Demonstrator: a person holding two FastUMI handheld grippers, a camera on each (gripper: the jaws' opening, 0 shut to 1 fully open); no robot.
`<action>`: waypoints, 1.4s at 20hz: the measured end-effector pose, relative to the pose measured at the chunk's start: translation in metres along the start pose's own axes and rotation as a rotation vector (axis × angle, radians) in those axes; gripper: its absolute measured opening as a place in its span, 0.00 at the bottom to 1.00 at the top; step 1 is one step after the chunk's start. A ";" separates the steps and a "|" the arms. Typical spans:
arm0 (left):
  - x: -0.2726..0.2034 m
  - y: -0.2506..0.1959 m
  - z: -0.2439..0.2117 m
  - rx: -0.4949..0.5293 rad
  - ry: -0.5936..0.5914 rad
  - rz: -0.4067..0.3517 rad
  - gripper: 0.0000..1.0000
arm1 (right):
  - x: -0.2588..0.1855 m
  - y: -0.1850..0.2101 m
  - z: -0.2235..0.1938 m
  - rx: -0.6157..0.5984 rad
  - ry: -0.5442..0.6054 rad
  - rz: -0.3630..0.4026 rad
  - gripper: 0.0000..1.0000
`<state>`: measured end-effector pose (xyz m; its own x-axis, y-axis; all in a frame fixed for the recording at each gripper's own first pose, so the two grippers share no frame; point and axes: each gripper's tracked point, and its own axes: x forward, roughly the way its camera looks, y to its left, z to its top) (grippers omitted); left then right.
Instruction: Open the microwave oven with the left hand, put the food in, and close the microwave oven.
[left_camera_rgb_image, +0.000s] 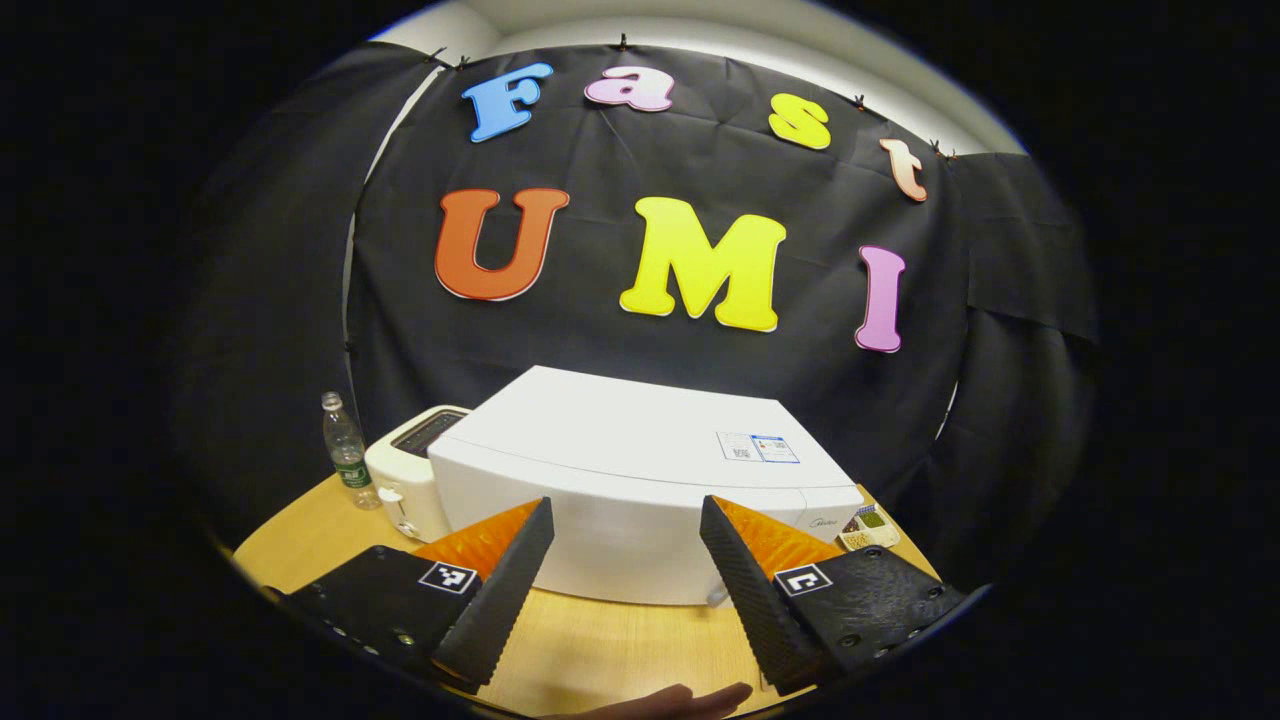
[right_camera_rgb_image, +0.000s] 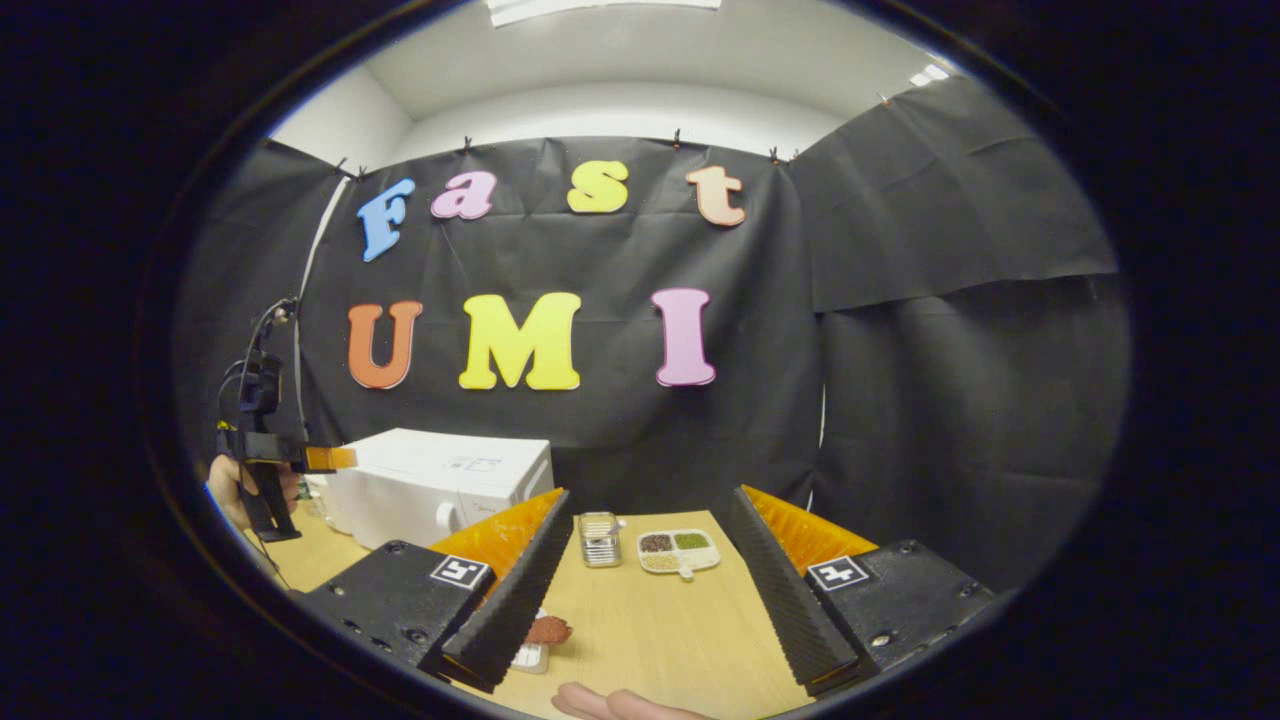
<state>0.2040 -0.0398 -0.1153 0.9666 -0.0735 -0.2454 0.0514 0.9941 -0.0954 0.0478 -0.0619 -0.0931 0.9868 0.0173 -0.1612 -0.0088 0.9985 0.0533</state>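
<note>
Facing the boxy white microwave oven (left_camera_rgb_image: 640, 480), shut on the pale wooden table (left_camera_rgb_image: 600, 650), we hold the left gripper (left_camera_rgb_image: 625, 580) spread, its ribbed black fingers (left_camera_rgb_image: 500, 590) empty. Our right gripper (right_camera_rgb_image: 645, 590) gapes too, nothing between. Reddish-brown food (right_camera_rgb_image: 548, 630) lies on a small white dish (right_camera_rgb_image: 528, 655) beside its left finger.

Staged recording booth – black cloth wall (right_camera_rgb_image: 900, 330), wooden table (right_camera_rgb_image: 660, 620), microwave (left_camera_rgb_image: 620, 480), toaster (left_camera_rgb_image: 410, 470)

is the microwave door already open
No, the microwave door sits flush and closed, with the left hand-held gripper open in front of it.
</note>
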 end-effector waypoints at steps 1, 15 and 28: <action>0.005 -0.009 -0.007 -0.004 0.009 -0.019 0.92 | 0.003 -0.001 -0.004 -0.003 0.009 0.002 1.00; 0.050 -0.095 -0.098 0.068 0.140 -0.138 0.90 | 0.011 -0.012 -0.017 -0.031 0.011 0.006 1.00; 0.095 -0.102 -0.133 0.219 0.098 -0.112 0.46 | 0.022 -0.032 -0.049 0.008 0.056 -0.008 1.00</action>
<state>0.2573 -0.1587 -0.2576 0.9235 -0.1807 -0.3384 0.2199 0.9722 0.0810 0.0620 -0.0910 -0.1462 0.9762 0.0128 -0.2164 0.0002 0.9982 0.0600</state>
